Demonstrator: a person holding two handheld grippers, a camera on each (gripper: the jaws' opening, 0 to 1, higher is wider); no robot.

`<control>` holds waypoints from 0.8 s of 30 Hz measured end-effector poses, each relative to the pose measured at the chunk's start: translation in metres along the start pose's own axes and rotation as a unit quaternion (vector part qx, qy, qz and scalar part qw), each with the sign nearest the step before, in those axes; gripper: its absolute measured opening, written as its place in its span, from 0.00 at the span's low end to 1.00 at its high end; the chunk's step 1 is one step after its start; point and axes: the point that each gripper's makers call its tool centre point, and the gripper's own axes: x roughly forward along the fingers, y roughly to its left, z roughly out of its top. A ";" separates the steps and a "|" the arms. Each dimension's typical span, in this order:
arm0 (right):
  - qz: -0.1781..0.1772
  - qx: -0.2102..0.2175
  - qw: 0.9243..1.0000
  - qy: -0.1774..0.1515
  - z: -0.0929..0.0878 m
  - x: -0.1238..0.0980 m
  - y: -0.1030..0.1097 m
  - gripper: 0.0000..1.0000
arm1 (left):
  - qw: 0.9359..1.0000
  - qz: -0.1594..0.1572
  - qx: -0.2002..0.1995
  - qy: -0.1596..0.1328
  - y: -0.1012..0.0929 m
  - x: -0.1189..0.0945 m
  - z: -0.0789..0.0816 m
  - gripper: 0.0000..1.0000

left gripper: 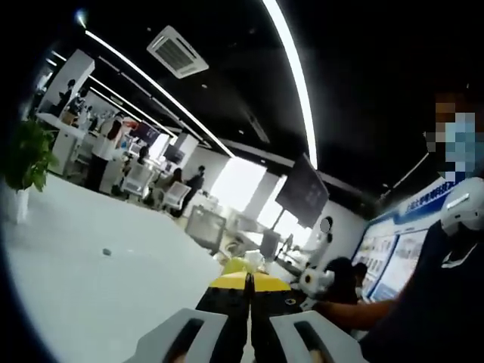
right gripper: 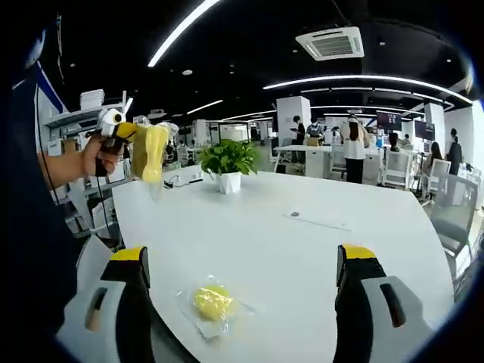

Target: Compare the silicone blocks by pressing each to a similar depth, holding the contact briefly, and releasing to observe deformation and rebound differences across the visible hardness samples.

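My right gripper [right gripper: 242,283] hangs wide open over the white table [right gripper: 302,249], nothing held, and the yellow silicone block [right gripper: 212,302] lies in a clear wrapper between its jaws. It looks soft and light, the film likely slippery, so I'd press squarely on its top. My left gripper [left gripper: 248,283] is raised, yellow tips pressed together, apparently empty; a potted plant [right gripper: 228,161] stands farther back.

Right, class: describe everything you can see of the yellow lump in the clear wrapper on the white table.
The yellow lump is small, rounded and bright, looking soft, perhaps silicone. It sits inside a crinkled clear plastic wrapper lying flat on the white table, near its front edge. It lies between the right gripper's two wide-open fingers, nearer the left one, and neither touches it.
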 end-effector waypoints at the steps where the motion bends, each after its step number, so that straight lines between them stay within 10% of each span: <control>1: -0.004 0.001 1.000 0.002 -0.003 -0.003 0.000 0.96 | 1.000 0.000 -0.003 0.000 0.001 0.000 -0.001 0.00; 24: -0.037 0.005 0.999 0.029 -0.053 -0.020 -0.008 0.97 | 0.998 0.008 -0.060 0.000 0.015 -0.008 -0.015 0.00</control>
